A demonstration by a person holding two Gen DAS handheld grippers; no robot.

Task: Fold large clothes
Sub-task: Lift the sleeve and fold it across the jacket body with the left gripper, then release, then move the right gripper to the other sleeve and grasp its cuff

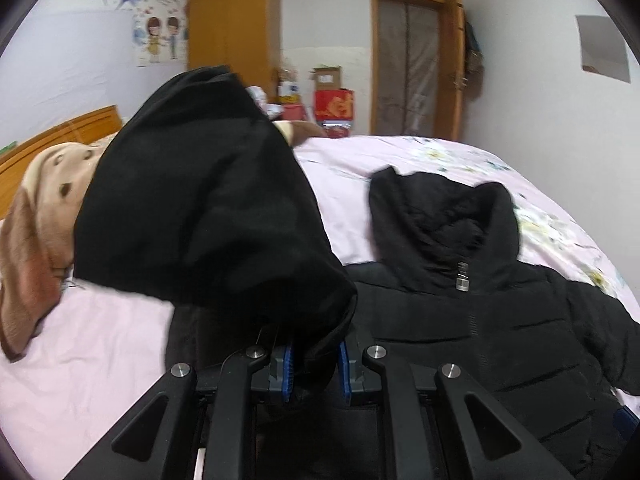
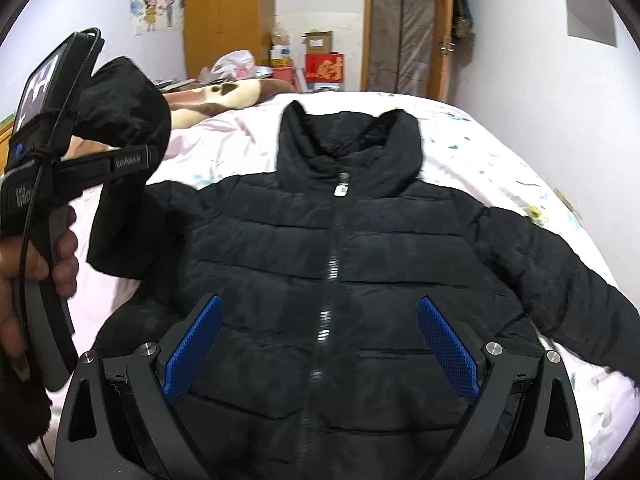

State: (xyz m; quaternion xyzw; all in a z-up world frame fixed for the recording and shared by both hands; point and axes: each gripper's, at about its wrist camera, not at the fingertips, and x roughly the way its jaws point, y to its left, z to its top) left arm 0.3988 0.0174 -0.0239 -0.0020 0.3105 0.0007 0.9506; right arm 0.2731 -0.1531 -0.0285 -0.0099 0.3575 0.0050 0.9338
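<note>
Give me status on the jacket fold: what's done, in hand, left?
Done: black quilted puffer jacket lies front up, zipped, on the pink floral bedsheet.
In hand: left gripper is shut on the jacket's black sleeve, lifted off the bed.
Left: the other sleeve lies spread out, the body is unfolded, and the right gripper hangs open above the chest.

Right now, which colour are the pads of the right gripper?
Blue, with a fine textured surface; the pads show best in the right wrist view.
</note>
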